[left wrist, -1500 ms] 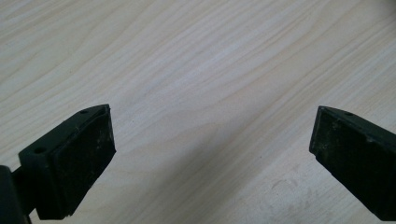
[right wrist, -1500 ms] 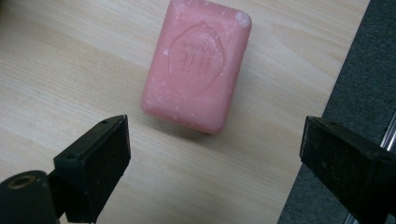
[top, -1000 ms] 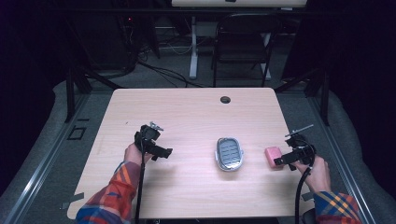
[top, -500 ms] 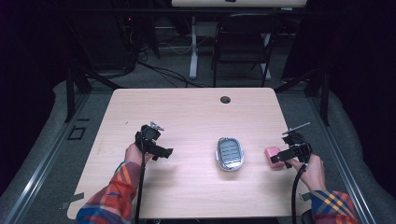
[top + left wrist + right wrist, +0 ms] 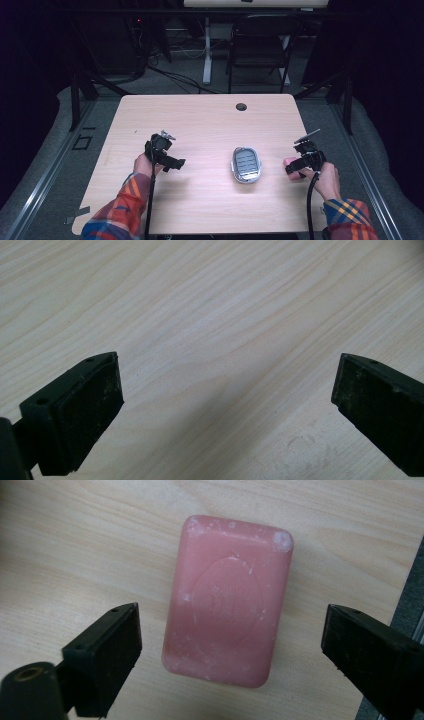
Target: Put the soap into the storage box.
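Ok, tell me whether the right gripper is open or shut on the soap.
Open. The right gripper has its jaws wide apart, either side of the pink soap, touching neither.

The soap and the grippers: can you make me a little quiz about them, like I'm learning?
1. True or false: the right gripper is squeezing the pink soap.
2. What is under the left gripper: A) soap, B) bare table, C) the soap dish?
3. Fill in: the dish lies between the two ____.

Key: 1. False, its jaws stand open on either side of the soap, not touching. 2. B. 3. grippers.
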A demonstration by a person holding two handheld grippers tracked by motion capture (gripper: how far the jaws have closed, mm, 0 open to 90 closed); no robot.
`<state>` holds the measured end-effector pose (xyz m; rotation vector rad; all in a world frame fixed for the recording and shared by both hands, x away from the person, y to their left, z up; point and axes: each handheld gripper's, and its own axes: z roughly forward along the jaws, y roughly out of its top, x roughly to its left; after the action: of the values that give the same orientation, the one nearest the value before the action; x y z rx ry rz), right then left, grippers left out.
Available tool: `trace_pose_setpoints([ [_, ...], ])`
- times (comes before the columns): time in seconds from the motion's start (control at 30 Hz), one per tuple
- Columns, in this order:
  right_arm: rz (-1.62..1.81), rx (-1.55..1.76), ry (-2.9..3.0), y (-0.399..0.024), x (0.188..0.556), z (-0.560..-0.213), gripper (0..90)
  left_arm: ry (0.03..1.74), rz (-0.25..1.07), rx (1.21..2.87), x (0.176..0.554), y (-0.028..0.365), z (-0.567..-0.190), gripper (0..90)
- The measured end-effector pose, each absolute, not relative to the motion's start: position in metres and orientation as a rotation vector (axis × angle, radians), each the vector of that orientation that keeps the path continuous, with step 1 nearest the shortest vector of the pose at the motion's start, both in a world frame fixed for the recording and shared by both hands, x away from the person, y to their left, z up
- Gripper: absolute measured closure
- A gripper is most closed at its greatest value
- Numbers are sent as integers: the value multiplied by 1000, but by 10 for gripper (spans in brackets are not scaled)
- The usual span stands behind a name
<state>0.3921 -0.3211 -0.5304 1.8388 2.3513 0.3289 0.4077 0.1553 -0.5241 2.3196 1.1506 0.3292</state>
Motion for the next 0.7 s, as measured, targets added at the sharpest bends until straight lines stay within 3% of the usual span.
trace_pose_setpoints([
  [0.7, 283, 1879, 2360, -316, 401, -535, 321, 1144, 325, 2335, 408, 154, -524, 1],
])
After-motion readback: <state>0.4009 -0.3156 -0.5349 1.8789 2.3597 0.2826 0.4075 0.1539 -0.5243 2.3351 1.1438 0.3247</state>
